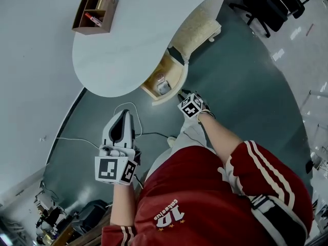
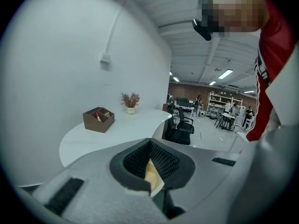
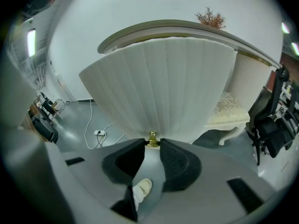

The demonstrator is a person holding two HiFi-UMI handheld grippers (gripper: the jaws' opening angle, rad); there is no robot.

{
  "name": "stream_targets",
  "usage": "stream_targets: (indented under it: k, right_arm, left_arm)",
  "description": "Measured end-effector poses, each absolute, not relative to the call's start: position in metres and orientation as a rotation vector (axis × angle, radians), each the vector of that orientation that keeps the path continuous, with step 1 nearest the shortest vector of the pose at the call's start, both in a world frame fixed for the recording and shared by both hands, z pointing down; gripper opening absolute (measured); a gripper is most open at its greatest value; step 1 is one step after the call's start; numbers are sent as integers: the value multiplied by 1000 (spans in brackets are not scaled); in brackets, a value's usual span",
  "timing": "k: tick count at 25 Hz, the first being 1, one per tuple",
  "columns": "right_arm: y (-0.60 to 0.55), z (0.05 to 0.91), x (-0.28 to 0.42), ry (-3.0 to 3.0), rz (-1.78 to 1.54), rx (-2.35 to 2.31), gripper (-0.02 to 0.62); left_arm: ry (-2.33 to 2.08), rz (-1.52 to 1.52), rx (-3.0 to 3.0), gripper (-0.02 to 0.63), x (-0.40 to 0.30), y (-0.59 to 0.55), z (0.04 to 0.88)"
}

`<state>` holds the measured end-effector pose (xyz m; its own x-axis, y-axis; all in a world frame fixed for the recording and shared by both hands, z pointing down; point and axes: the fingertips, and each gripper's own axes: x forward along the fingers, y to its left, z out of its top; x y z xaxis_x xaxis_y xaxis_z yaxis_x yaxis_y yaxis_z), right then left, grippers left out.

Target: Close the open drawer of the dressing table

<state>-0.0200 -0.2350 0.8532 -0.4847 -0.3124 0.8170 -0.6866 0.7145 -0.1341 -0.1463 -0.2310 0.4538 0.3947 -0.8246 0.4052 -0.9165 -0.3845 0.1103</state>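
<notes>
The white dressing table (image 1: 128, 45) has one drawer (image 1: 174, 76) pulled out, its wooden inside showing with small items in it. In the right gripper view the drawer's fluted white front (image 3: 163, 83) fills the frame, with a gold knob (image 3: 152, 138) low in its middle. My right gripper (image 3: 152, 143) (image 1: 182, 94) sits at that knob, and its pads are closed on the knob's sides. My left gripper (image 1: 125, 113) (image 2: 149, 142) hangs over the floor left of the drawer, away from the table, shut with nothing in it.
A brown organiser box (image 1: 95, 14) (image 2: 99, 119) stands on the tabletop, with a small dried plant (image 2: 130, 101) further along. Black office chairs (image 1: 261, 4) (image 3: 271, 125) stand beyond the table. A white cable (image 1: 128, 106) and a power strip (image 3: 99, 133) lie on the floor.
</notes>
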Motion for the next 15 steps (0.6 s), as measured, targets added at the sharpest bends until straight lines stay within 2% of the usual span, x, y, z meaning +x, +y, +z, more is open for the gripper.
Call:
stream_targets:
  k: [15]
  right_arm:
    - [-288,848,-63,-2194,600,773,104]
  left_arm:
    - [-1502,554,2377,0,-132,-264,450]
